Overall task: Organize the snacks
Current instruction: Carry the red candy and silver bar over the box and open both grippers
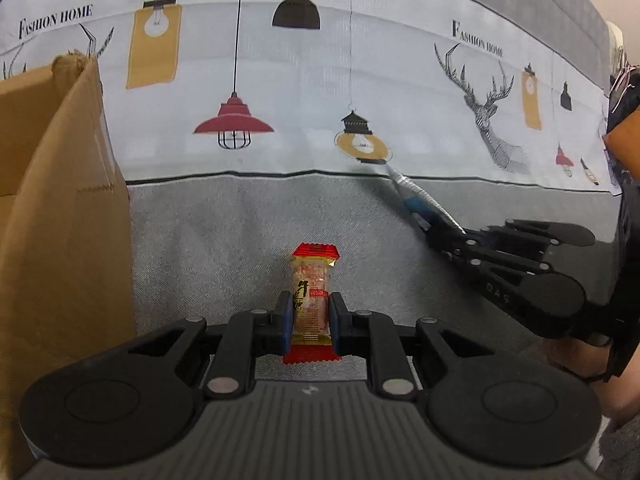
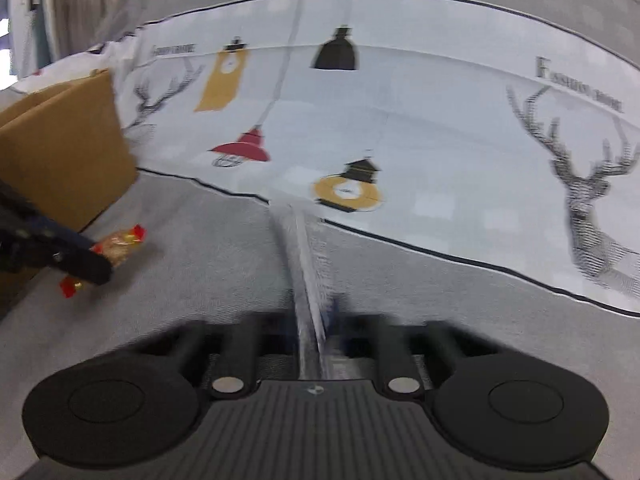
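Note:
My left gripper (image 1: 310, 312) is shut on a red-and-gold wrapped snack (image 1: 313, 276), which stands upright between the blue pads above the grey cloth. The right wrist view shows this gripper (image 2: 100, 264) and the snack (image 2: 120, 242) at the left, near the box. My right gripper (image 2: 316, 320) is shut on a thin silver-and-blue packet (image 2: 302, 248), seen edge-on and blurred. In the left wrist view that packet (image 1: 416, 194) sticks out up and to the left from the right gripper (image 1: 424, 220).
A brown cardboard box (image 1: 60, 200) stands at the left, close to the left gripper, and shows again (image 2: 60, 148). The table carries a grey cloth (image 1: 224, 240) with a white band printed with lamps and deer. A person's sleeve (image 1: 626, 132) is at the right edge.

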The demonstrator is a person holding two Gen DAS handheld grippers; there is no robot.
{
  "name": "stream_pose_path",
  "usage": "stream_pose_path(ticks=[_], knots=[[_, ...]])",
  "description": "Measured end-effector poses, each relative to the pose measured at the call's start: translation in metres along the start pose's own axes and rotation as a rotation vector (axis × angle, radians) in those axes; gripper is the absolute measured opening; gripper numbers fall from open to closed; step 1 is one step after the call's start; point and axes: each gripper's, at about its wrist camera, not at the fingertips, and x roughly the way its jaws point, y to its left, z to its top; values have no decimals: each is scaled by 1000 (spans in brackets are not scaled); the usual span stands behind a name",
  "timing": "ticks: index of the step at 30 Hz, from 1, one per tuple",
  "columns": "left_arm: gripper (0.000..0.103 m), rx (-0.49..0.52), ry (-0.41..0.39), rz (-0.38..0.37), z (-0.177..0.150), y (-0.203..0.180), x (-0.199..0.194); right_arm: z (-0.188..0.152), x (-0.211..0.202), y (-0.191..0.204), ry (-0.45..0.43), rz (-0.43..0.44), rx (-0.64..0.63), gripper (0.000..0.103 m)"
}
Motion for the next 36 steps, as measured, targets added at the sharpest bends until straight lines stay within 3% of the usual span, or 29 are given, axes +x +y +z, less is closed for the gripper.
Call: stream_pose_path(ticks=[10,15,19,25,29,33,35,36], knots=[[20,-9,-84,-38,-6,-13,-84,-1,-85,41,-59,-26,211,4],[20,5,-156,-33,-20,-8,-149,-16,-133,92,-106,105,443,4],[20,7,-231,-16,-32,11,-209,2,-168,149,-148,134,434,4],[20,-16,-400,48,-44,62,-312,67,-212,231,-256,155,338,4],[20,-48,-509,104,-53,99,-365,108,-238,273,-360,240,329,4],[20,-82,-519,155,-58,133,-368,132,-236,312,-390,229,239,4],[20,-118,-455,180,-56,153,-342,137,-212,325,-347,221,215,4],[28,-136,-386,194,-56,163,-322,137,-196,328,-307,216,215,6]])
